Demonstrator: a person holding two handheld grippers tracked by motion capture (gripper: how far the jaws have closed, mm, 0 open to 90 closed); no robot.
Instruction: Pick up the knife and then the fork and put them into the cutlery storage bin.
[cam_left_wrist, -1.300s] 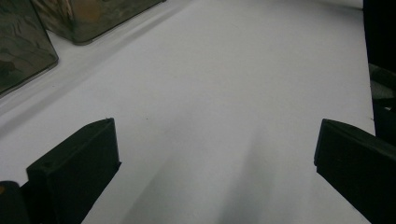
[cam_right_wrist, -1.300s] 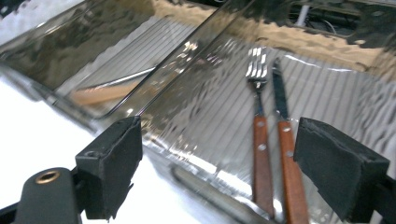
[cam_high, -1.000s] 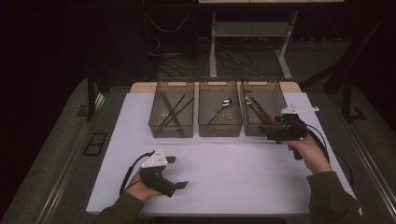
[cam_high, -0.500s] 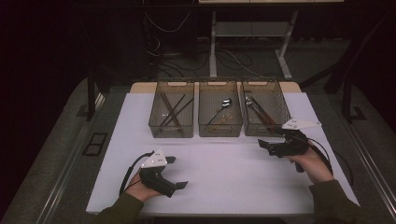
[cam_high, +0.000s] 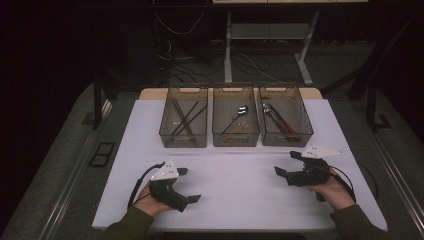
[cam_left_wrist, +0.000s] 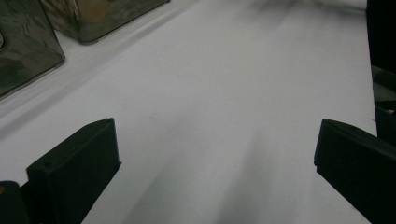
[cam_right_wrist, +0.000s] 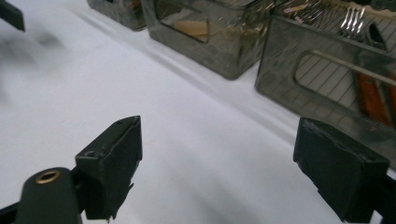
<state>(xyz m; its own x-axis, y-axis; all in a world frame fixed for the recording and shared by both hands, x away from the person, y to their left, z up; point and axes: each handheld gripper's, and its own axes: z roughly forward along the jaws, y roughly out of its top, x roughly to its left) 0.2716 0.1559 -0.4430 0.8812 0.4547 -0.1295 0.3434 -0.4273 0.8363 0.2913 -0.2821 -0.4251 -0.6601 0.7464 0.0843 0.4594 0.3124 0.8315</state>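
Right-hand bin (cam_high: 285, 117), smoky see-through plastic with orange-handled cutlery; right gripper (cam_high: 289, 163) and left gripper (cam_high: 190, 185) fingers wide apart, empty.

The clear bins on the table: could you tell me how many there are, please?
3, in a row at the table's far edge: left bin, middle bin, right bin. None looks hidden.

You have three smoky see-through bins in row at far side of white mat (cam_high: 240, 185): left bin (cam_high: 184, 136), middle bin (cam_high: 235, 135), right bin (cam_high: 290, 134). Left bin: two dark chopsticks (cam_high: 183, 119), crossed. Middle bin: one spoon (cam_high: 237, 116). Right bin: forks with orange handles (cam_high: 278, 119), heaped together, count unclear. You hold two grippers: left gripper (cam_high: 191, 185), right gripper (cam_high: 286, 164). Two jaws each, both pairs spread wide, nothing between. One white mat, one table.
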